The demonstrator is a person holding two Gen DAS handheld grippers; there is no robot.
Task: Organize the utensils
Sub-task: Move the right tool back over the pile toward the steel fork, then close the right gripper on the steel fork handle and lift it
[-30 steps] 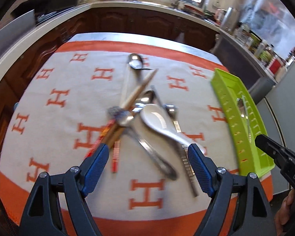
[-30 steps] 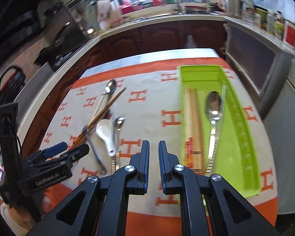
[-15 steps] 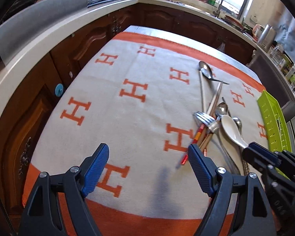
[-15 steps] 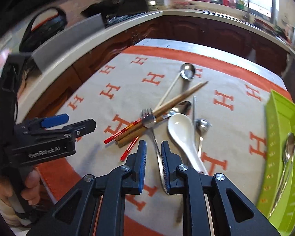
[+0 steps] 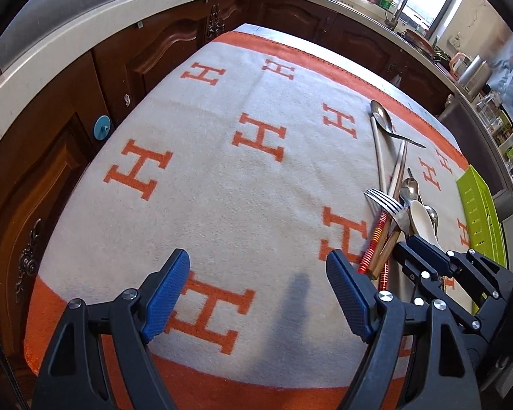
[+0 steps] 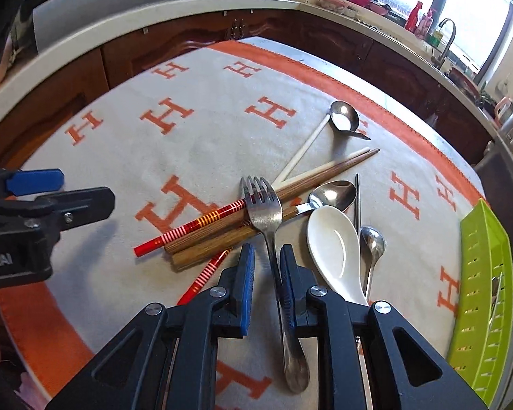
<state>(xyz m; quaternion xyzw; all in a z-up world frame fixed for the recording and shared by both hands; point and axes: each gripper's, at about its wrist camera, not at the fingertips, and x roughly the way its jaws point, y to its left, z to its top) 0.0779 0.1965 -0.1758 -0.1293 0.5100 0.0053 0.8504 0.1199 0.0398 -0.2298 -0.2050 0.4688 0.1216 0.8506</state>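
Right wrist view looks down on a heap of utensils lying on the tabletop (image 6: 201,143), which is covered by a white cloth (image 6: 222,102) with orange H marks. The right hand-held gripper (image 6: 267,266) sits low over the steel fork (image 6: 264,212), its blue pads narrowly apart on either side of the fork's handle; the pads do not visibly press on it, so the jaws stand slightly parted around the handle. The fork's tines rest across two wooden chopsticks (image 6: 222,235) and a red striped chopstick (image 6: 191,229). Just right of the fork lies a white ceramic spoon (image 6: 331,242), with a small steel spoon (image 6: 372,246) beside it and a larger steel spoon (image 6: 335,194) behind. A long white-handled ladle (image 6: 342,116) lies farther back. The green tray (image 6: 478,273) stands at the cloth's right edge, well apart from the heap.

In the left wrist view, the left hand-held gripper (image 5: 256,294) is wide open over bare cloth, with nothing between its pads, left of the heap.
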